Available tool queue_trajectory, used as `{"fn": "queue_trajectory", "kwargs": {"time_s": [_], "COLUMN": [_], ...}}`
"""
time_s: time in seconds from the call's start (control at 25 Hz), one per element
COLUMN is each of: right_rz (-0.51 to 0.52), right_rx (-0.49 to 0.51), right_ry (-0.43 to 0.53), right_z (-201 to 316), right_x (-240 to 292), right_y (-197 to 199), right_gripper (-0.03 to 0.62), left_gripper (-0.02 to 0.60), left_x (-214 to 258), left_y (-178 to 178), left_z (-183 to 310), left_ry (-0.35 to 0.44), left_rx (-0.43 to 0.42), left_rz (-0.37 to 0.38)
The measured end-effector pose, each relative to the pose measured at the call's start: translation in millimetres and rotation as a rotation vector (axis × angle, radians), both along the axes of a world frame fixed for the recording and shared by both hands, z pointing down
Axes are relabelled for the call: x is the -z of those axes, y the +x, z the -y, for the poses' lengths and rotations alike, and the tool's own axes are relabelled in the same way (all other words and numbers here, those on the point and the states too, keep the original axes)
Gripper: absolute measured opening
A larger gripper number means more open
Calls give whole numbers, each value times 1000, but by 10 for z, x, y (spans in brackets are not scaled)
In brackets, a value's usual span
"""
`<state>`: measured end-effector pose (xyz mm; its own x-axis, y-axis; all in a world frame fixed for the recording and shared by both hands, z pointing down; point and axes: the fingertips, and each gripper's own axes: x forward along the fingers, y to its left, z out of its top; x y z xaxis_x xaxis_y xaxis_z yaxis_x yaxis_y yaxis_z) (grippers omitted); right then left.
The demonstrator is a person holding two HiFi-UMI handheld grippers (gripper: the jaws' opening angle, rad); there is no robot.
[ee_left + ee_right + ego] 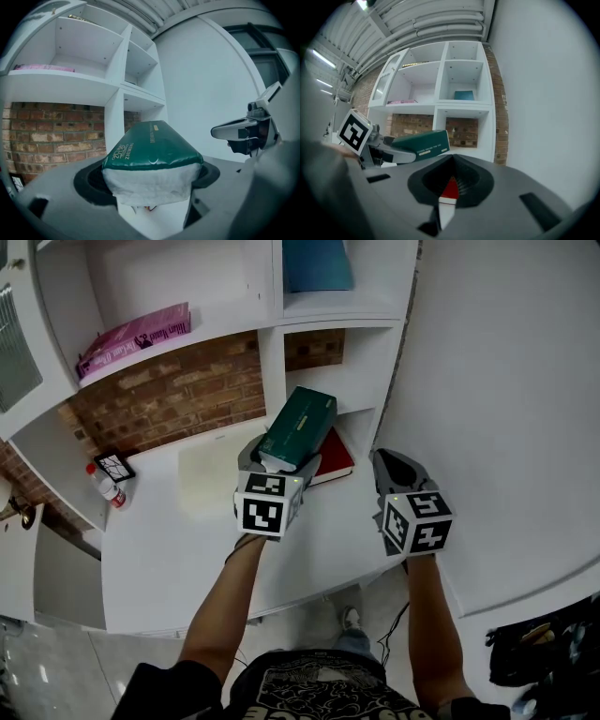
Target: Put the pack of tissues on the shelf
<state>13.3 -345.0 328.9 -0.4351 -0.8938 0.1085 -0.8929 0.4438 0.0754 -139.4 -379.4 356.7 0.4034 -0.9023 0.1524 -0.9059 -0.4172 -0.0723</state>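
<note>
The pack of tissues [298,427], dark green with a white end, is held up in my left gripper [281,460], which is shut on its near end. It hangs above the white counter [178,549], in front of the white shelf unit [270,357]. The left gripper view has the pack [152,154] filling the space between the jaws of my left gripper [152,192]. My right gripper [396,472] hovers to the right, shut and holding nothing. The right gripper view shows the pack [419,143] to the left and only a thin slit between the jaws of my right gripper [449,190].
A red book [339,457] lies on the counter under the pack, partly in the lower right cubby. A pink packet [131,338] and a teal item [317,263] sit on upper shelves. A small bottle [105,484] stands at the left. A white wall [506,409] bounds the right.
</note>
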Motion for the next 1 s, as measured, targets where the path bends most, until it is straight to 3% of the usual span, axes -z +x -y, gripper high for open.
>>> {"fn": "queue_trajectory", "kwargs": {"time_s": [0.48, 1.0], "right_rz": [3, 22], "right_rx": [179, 321], "right_ry": [9, -3], "right_z": [943, 1538], "right_x": [149, 100], "right_y": [313, 469], "right_gripper": [3, 3], "left_gripper": [451, 451], "left_x": [71, 21], "left_y": [408, 596], "left_z": [689, 1245], "left_ry": [-12, -47], "left_rx": [155, 280], "left_rz": [20, 69]}}
